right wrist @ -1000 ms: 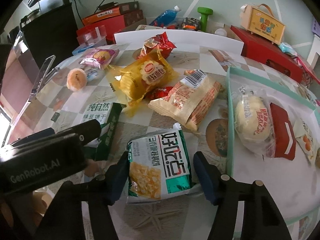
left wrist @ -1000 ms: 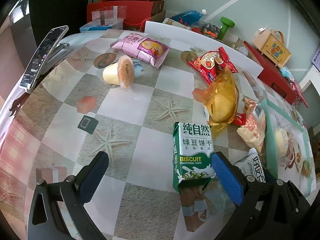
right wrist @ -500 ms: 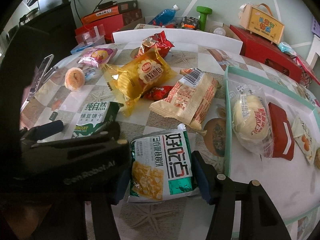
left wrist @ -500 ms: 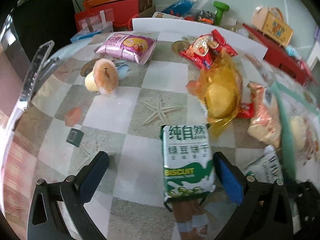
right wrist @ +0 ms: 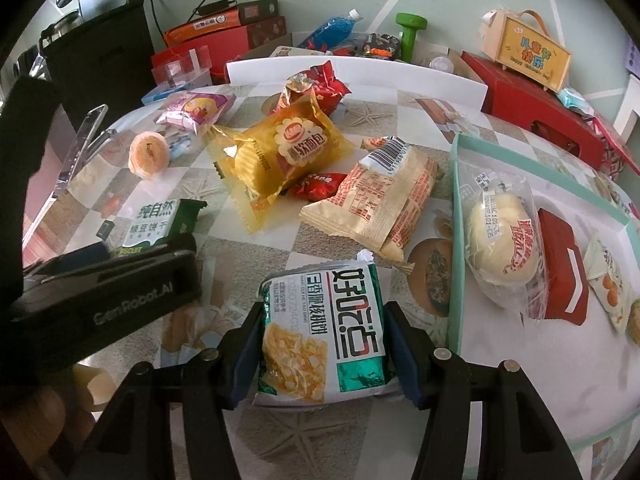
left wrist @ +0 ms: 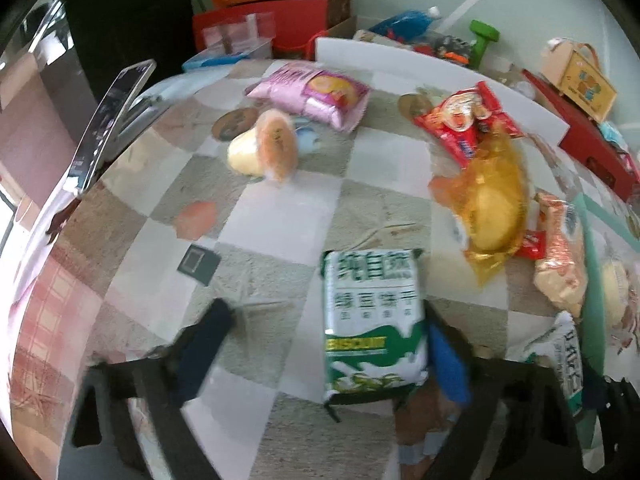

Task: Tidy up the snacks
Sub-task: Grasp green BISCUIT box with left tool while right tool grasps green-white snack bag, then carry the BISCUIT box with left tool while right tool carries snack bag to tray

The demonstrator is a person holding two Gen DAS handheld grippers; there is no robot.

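Checkered bench [right wrist: 320,256] holds most snacks outside the mint-rimmed tray [right wrist: 454,216] at three o'clock, while the left hand-held gripper [left wrist: 326,354] is closing around a green-and-white biscuit packet [left wrist: 374,320] without yet pinching it, and the right hand-held gripper [right wrist: 322,354] is closing, pinching a silver-green cracker packet [right wrist: 322,332].

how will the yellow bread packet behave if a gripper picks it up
The yellow bread packet looks puffy, so probably light and squashy. Its glossy film may slip. The crimped ends would likely flop rather than hold shape.

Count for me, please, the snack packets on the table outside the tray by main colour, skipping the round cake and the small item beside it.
Green-and-white packets: 2
Red packets: 2
Yellow packet: 1
Pink packet: 1
Beige packet: 1
Total: 7
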